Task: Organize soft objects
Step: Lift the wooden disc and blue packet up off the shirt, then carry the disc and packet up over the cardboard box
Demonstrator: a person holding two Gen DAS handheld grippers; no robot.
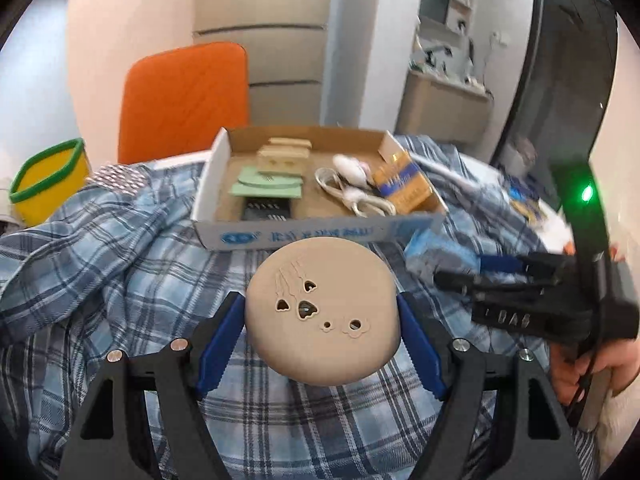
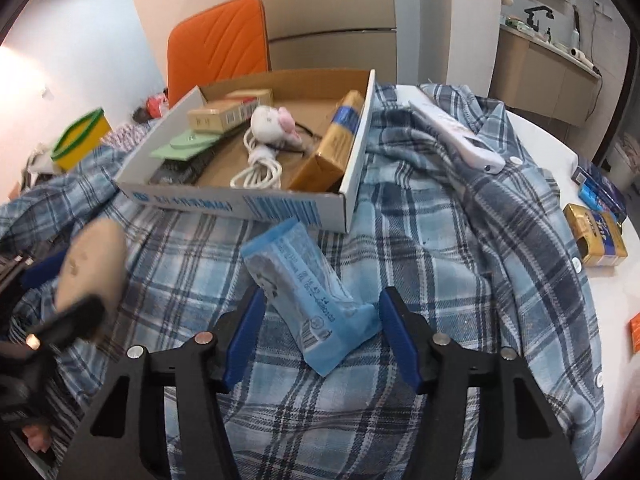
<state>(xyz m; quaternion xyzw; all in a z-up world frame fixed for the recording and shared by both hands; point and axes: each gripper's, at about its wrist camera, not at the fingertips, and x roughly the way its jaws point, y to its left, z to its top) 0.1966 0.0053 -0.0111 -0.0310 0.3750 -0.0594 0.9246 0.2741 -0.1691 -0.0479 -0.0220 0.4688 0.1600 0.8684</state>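
The left gripper [image 1: 322, 344] squeezes a round tan cushion [image 1: 323, 312] by its sides, near the cardboard box [image 1: 304, 234]. It looks light and squishy. The right gripper [image 2: 322, 334] straddles a soft blue tissue pack [image 2: 310, 300] on the plaid shirt [image 2: 460, 260], jaws not pinching yet; grab its middle.

1. A shirt [image 2: 420, 240] covers the desk [image 2: 560, 152].
2. A cardboard tray [image 2: 280, 208] sits on the shirt — a cable [image 2: 260, 172] and boxes inside.
3. A pouch [image 2: 304, 288] lies before the tray, a remote [image 2: 452, 132] to its right.
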